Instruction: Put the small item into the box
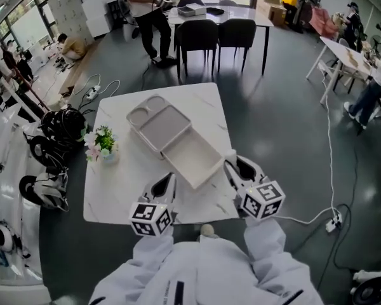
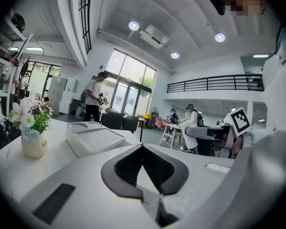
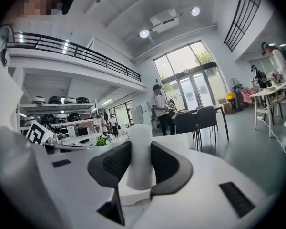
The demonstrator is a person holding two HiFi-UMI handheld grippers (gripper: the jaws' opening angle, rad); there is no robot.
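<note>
**Small item gripped at the box's edge**

The right gripper (image 1: 236,164) clamps an unmarked white cylinder, the small item (image 3: 139,156), upright between its jaws, just beside the near right corner of the open box (image 1: 192,157) on the table (image 1: 114,189). The left gripper (image 1: 167,182) is closed and empty. Dark print on the flower vase (image 2: 33,144) is cut off and unreadable.

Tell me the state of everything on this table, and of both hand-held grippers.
Box: open, empty.
Lid: off, lying against the box.
Flowers: upright in their pot.
Left hand-held gripper: shut, empty.
Right hand-held gripper: shut on the item.
Item: upright between the jaws.
</note>
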